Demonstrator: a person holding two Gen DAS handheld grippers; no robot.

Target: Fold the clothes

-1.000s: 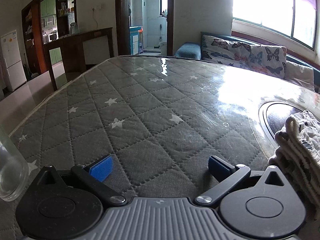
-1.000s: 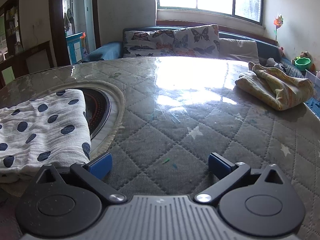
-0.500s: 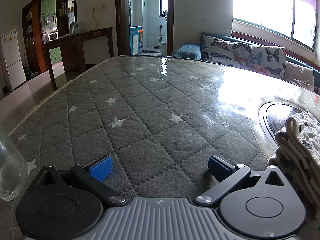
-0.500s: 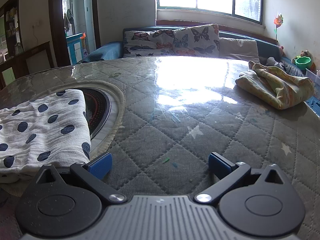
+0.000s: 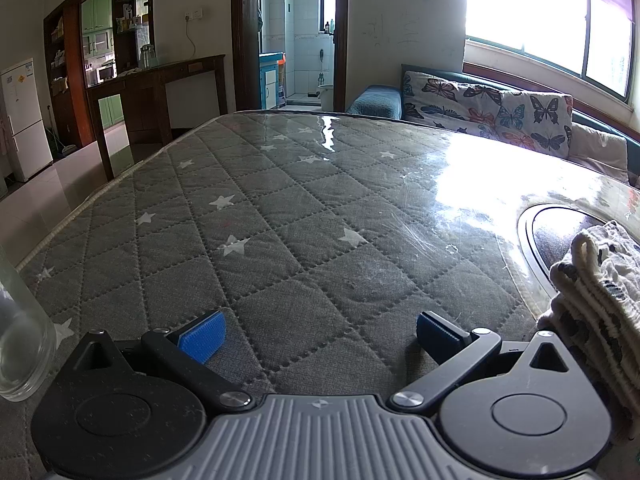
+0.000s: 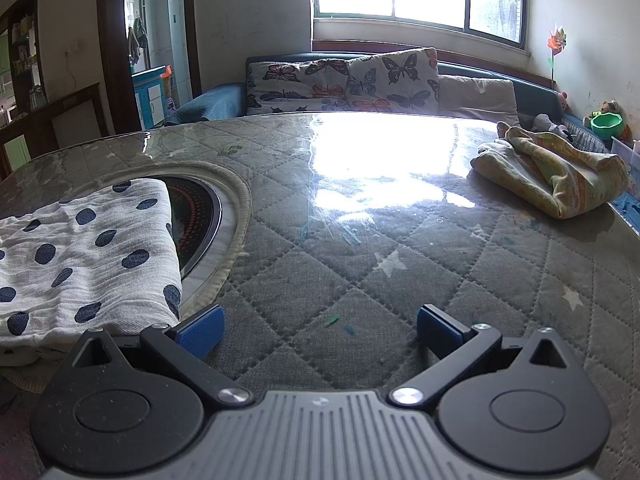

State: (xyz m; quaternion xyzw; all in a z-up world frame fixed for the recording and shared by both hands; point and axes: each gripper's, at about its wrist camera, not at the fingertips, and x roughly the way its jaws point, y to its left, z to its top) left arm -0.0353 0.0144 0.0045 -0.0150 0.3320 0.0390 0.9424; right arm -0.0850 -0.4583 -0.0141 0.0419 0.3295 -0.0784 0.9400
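Qty: 2 grippers [image 5: 318, 330] [image 6: 320, 328], both w/ jaws apart; 1 dotted cloth [image 6: 84, 256], folded; 1 yellow cloth [image 6: 556, 168], bunched; 1 jar [image 5: 20, 344]; 1 table [image 6: 400, 248].

Your left gripper [image 5: 318, 330] hangs low over the table [image 5: 280, 216], with a glass jar [image 5: 20, 344] at its left and the folded cloth [image 5: 596, 292] at its right. That cloth [image 6: 80, 256] lies left of your right gripper [image 6: 318, 330], partly over the round burner [image 6: 200, 216] set in the table. A bundled cloth [image 6: 552, 172] sits far right. Behind the table stands a sofa [image 6: 360, 80].
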